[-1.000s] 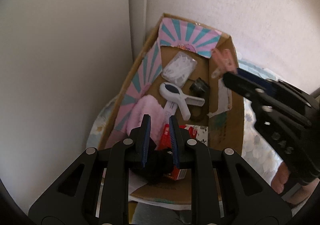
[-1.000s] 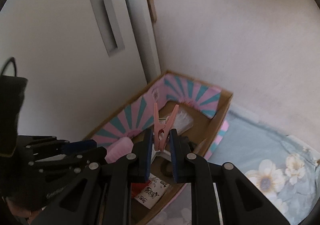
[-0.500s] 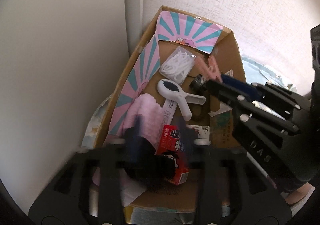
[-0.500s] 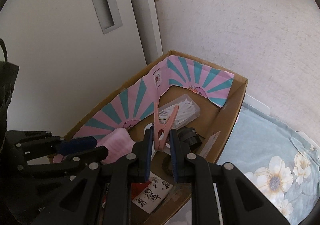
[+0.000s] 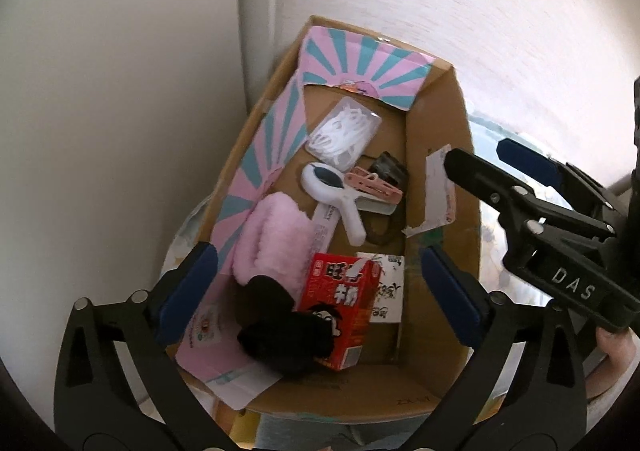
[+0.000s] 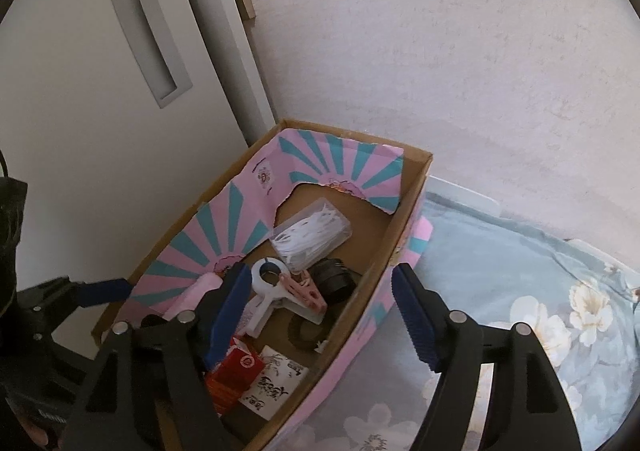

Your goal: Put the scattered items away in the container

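A cardboard box (image 5: 440,139) with pink and teal lining stands in a corner; it also shows in the right wrist view (image 6: 404,219). Inside lie a pink clothespin (image 5: 374,185) (image 6: 305,291) across a white clamp (image 5: 340,195) (image 6: 266,287), a black bundle (image 5: 280,327), a pink fluffy cloth (image 5: 272,239), a red carton (image 5: 340,303) and a clear case of white picks (image 5: 344,133). My left gripper (image 5: 320,283) is open and empty over the box's near end. My right gripper (image 6: 320,307) is open and empty over the box's right side.
A white door (image 6: 100,91) and a textured wall (image 6: 440,51) close off the corner behind the box. A floral blue cloth (image 6: 520,291) covers the surface to the right. The right gripper's body (image 5: 560,231) hangs beside the box's right wall.
The left gripper opened and the black bundle now lies in the box. The right gripper opened and the pink clothespin dropped onto the white clamp.
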### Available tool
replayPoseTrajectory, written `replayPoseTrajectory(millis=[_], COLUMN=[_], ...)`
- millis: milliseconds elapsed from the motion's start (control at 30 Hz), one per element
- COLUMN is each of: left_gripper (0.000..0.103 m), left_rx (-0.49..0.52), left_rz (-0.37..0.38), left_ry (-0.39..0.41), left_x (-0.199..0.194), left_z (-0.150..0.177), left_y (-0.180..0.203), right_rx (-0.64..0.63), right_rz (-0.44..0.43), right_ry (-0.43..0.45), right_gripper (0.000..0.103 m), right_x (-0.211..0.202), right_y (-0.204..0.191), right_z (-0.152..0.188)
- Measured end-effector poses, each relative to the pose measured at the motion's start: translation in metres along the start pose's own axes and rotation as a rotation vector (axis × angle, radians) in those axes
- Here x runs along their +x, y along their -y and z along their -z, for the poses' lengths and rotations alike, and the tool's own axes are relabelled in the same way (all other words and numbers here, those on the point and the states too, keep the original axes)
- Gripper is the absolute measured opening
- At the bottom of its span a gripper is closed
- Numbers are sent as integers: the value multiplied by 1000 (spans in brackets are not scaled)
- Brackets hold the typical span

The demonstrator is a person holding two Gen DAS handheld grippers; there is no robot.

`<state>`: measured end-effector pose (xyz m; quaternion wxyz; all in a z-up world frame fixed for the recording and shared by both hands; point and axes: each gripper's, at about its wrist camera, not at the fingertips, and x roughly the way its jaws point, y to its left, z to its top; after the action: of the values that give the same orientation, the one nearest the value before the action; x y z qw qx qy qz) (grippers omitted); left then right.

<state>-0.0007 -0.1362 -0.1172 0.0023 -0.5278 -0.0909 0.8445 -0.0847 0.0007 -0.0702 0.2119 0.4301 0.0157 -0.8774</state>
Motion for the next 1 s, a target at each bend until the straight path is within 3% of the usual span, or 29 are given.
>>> replayPoseTrajectory(millis=[467, 800, 1000], left_gripper=[102, 102, 102], left_rx=[56, 112, 156], left_rz=[5, 37, 73], left_ry=[21, 37, 10], left_x=[-12, -43, -60], left_z=[-1, -20, -34], left_y=[15, 43, 69], right_rx=[40, 251, 379], right_rz=[66, 286, 368], right_ry=[16, -26, -24], right_gripper=[69, 69, 69], right_x=[-27, -89, -137], right_y=[11, 60, 89], right_z=[-1, -4, 1])
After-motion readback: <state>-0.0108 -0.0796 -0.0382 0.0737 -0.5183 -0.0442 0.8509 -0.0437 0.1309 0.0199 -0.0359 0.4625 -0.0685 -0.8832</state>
